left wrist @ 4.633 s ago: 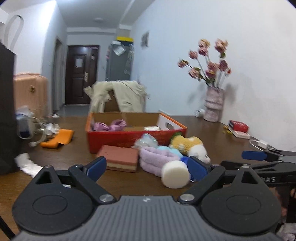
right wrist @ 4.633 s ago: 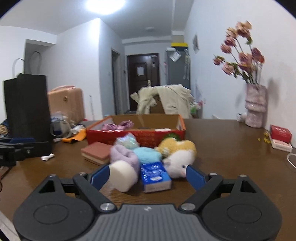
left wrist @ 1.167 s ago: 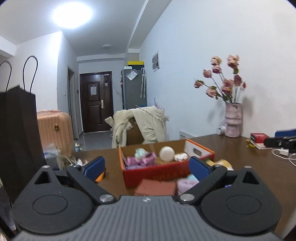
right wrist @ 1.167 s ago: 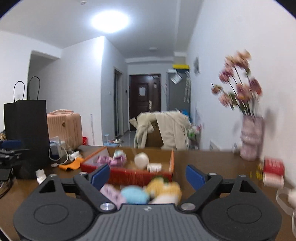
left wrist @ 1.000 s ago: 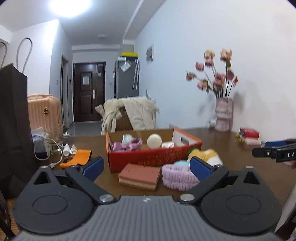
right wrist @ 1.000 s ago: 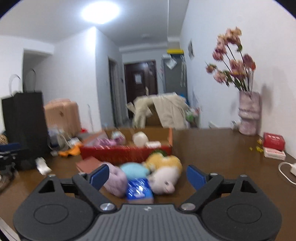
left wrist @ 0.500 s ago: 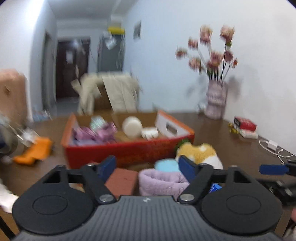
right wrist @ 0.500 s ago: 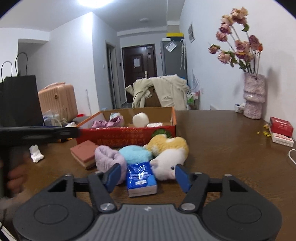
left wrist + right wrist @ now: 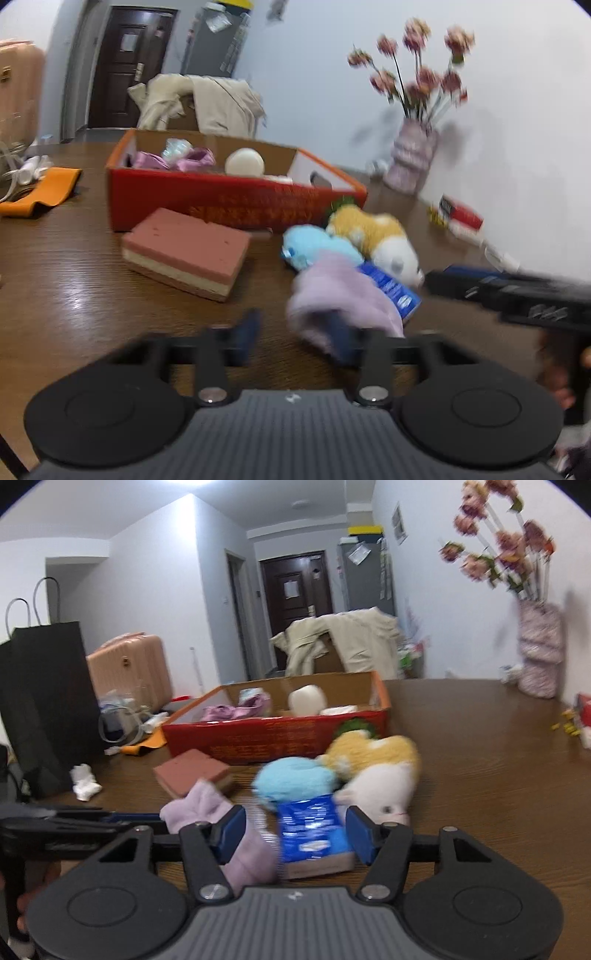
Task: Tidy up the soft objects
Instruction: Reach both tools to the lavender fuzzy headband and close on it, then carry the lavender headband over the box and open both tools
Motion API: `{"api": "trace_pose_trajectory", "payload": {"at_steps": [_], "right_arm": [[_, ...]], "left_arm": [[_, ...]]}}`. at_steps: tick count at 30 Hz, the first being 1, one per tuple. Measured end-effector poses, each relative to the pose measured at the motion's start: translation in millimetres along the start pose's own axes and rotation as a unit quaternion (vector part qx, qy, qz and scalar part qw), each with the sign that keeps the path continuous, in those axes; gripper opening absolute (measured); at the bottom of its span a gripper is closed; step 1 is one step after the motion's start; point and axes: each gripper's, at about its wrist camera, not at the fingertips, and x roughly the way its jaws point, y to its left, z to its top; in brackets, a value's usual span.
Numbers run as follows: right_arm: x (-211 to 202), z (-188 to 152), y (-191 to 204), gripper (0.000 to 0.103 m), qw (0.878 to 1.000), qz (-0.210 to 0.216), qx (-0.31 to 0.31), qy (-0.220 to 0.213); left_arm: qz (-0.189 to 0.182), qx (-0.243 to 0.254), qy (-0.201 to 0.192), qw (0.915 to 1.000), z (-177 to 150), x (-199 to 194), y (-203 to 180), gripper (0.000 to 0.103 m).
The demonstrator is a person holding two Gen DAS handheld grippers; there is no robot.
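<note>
A red box [image 9: 236, 195] [image 9: 277, 734] on the brown table holds purple cloth and a white sponge ball [image 9: 244, 162] [image 9: 307, 699]. In front of it lie a pink sponge block [image 9: 184, 251] [image 9: 192, 771], a purple fluffy band [image 9: 343, 295] [image 9: 210, 812], a blue plush [image 9: 317, 243] [image 9: 295, 779], a blue tissue pack [image 9: 391, 288] [image 9: 314, 830] and a yellow-white plush [image 9: 376, 236] [image 9: 380, 771]. My left gripper [image 9: 295, 336] is open, its right finger at the purple band. My right gripper [image 9: 295, 830] is open, its fingers on either side of the tissue pack.
A flower vase [image 9: 412, 162] [image 9: 539, 650] stands at the back right by the wall. A red packet [image 9: 460, 214] lies near it. An orange cloth [image 9: 40, 192], a black paper bag [image 9: 44, 701] and white crumpled paper [image 9: 85, 782] are at the left.
Both grippers have dropped and moved in close to the pile. Both have narrowed their jaws. The left one now reaches the purple band and the right one frames the tissue pack.
</note>
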Motion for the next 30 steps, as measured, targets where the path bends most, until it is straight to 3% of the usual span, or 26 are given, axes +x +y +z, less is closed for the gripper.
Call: {"api": "trace_pose_trajectory", "payload": {"at_steps": [1, 4, 8, 10, 11, 12, 13, 16, 23, 25, 27, 30], "right_arm": [[5, 1, 3, 0.058, 1.000, 0.008, 0.002, 0.005], [16, -2, 16, 0.052, 1.000, 0.025, 0.003, 0.019], [25, -9, 26, 0.047, 0.999, 0.024, 0.006, 0.040], [27, -13, 27, 0.046, 0.998, 0.026, 0.015, 0.047], [26, -14, 27, 0.044, 0.998, 0.028, 0.018, 0.047], [25, -15, 26, 0.043, 0.998, 0.029, 0.021, 0.045], [24, -15, 26, 0.040, 0.998, 0.026, 0.026, 0.043], [22, -13, 20, 0.031, 0.997, 0.030, 0.050, 0.043], [34, -18, 20, 0.031, 0.992, 0.065, 0.076, 0.070], [38, -18, 21, 0.031, 0.993, 0.058, 0.077, 0.073], [39, -15, 20, 0.031, 0.993, 0.060, 0.079, 0.068], [45, -12, 16, 0.031, 0.992, 0.058, 0.088, 0.066]], "left_arm": [[0.003, -0.007, -0.005, 1.0000, 2, -5, 1, 0.070], [0.019, -0.008, -0.018, 0.9996, 15, -2, 0, 0.070], [0.004, -0.010, -0.002, 0.9999, 24, 22, 0, 0.068], [0.026, -0.008, 0.022, 0.9994, 21, 35, -3, 0.062], [0.019, -0.013, 0.024, 0.9994, 18, 39, -1, 0.061], [0.006, -0.022, 0.031, 0.9993, 17, 42, 2, 0.052], [-0.009, -0.036, 0.044, 0.9983, 15, 44, 6, 0.036], [-0.011, -0.064, 0.049, 0.9967, 9, 38, 12, 0.024], [0.010, -0.101, 0.038, 0.9941, -11, 17, 9, 0.027], [0.014, -0.105, 0.034, 0.9938, -9, 16, 10, 0.040], [0.014, -0.094, 0.031, 0.9950, -7, 16, 10, 0.048], [0.006, -0.091, 0.040, 0.9950, -5, 24, 10, 0.051]]}}
